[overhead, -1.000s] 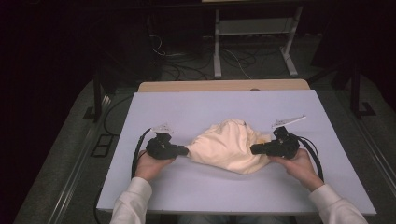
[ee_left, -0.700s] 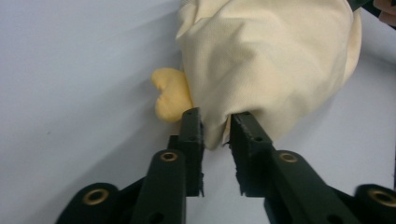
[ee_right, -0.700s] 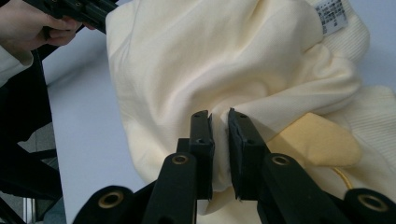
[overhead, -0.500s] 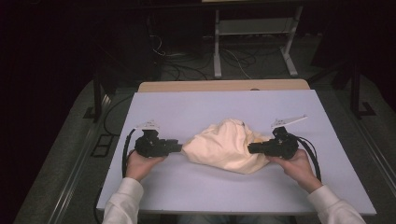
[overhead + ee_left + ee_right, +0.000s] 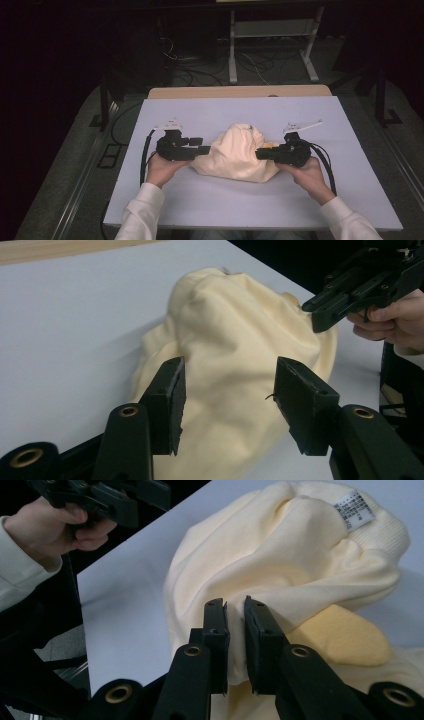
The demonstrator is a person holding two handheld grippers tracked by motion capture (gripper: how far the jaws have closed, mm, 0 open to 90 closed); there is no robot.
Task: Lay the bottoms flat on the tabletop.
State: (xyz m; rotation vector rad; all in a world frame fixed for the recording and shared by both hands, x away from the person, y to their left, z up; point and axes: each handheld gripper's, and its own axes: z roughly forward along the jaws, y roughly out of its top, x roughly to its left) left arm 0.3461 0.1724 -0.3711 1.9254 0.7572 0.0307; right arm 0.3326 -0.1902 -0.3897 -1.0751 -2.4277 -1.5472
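A cream-yellow garment [image 5: 237, 155] lies bunched in a heap in the middle of the table. My left gripper [image 5: 201, 149] is at its left edge. In the left gripper view its jaws have just been opening and stand apart [image 5: 227, 400], the garment [image 5: 235, 340] showing between them with neither pad pressing on it. My right gripper [image 5: 261, 154] is shut on a fold at the garment's right side, and its own view shows the fold pinched between the pads [image 5: 235, 625]. A white label [image 5: 354, 510] sits near the garment's ribbed edge.
The pale table top [image 5: 225, 210] has bare room all round the heap. A wooden strip [image 5: 240, 91] runs along its far edge. Beyond it are a dark floor with cables and a white stand [image 5: 272, 30].
The left gripper has let go of the garment's left edge and its jaws have parted. The right gripper has risen a little with its fold, and the heap is now taller and narrower.
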